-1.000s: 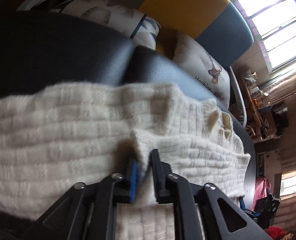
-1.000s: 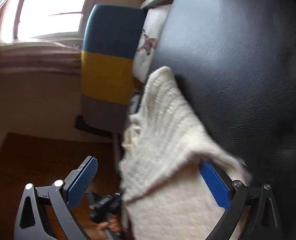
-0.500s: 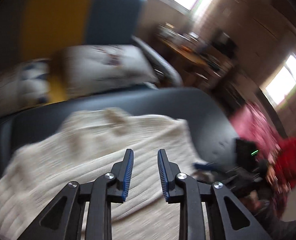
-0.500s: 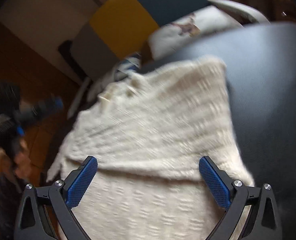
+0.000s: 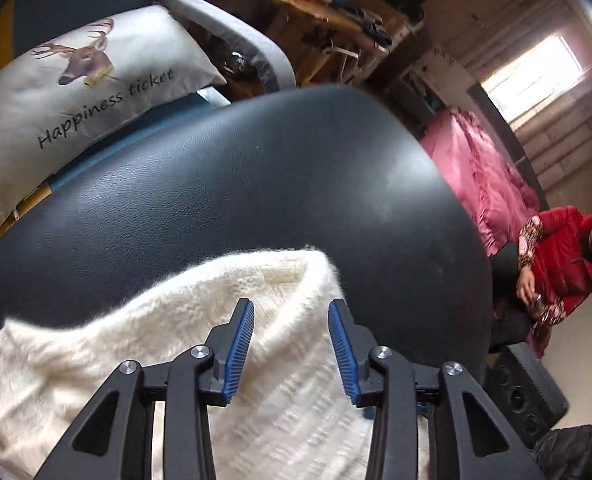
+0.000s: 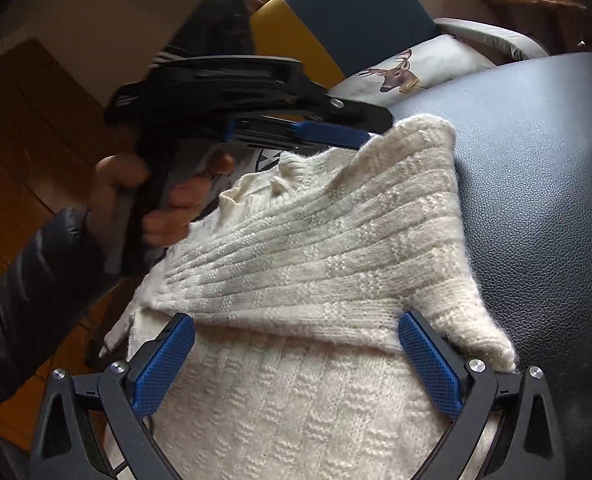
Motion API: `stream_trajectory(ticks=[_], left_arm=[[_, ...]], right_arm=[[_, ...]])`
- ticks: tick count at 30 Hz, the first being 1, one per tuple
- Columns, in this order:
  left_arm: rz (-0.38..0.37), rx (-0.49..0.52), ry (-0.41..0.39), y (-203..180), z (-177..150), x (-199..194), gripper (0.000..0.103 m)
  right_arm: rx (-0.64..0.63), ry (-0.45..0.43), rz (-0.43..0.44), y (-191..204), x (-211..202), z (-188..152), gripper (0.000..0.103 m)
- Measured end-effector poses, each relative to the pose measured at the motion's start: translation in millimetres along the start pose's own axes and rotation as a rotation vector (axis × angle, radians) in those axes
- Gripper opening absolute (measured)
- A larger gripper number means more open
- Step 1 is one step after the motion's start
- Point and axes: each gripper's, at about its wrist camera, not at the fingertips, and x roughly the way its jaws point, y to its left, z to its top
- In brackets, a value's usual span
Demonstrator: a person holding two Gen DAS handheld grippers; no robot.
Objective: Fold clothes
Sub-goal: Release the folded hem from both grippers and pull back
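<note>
A cream knitted sweater [image 5: 96, 344] lies on a black leather surface [image 5: 256, 184]. In the left wrist view my left gripper [image 5: 292, 320] hovers open over the sweater's far corner, with knit below and nothing pinched between its blue pads. The right wrist view shows the sweater [image 6: 315, 240] with an upper layer folded over a lower one. My right gripper [image 6: 296, 344] stands wide open at the fold's near edge, a pad on each side. The left gripper [image 6: 359, 136], held by a hand [image 6: 168, 208], reaches the far corner.
A deer-print pillow [image 5: 80, 80] rests on a blue and yellow chair behind the black surface [image 6: 535, 180]. To the right are a pink cloth pile [image 5: 483, 168], a seated person in red [image 5: 555, 248] and a black box [image 5: 527, 384] on the floor.
My left gripper has let go of the sweater fold, opened and swung over to the far corner. The right gripper stays open and now faces the folded layer squarely.
</note>
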Motion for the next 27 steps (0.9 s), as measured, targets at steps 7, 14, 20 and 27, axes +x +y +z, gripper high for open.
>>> stream_trajectory(ticks=[7, 14, 20, 27], left_arm=[[-0.027, 0.09, 0.076, -17, 3, 28, 0.012], [0.302, 0.258, -0.052, -37, -14, 35, 0.008], [0.222, 0.127, -0.131, -27, -21, 6, 0.016], [0.211, -0.083, -0.293, 9, -77, -81, 0.016]], right_arm=[[-0.007, -0.002, -0.006, 1, 2, -1, 0.103], [-0.04, 0.01, -0.051, 8, 6, -2, 0.103], [-0.044, 0.015, -0.061, 8, 6, -3, 0.103], [-0.068, 0.028, -0.105, 15, 3, -1, 0.103]])
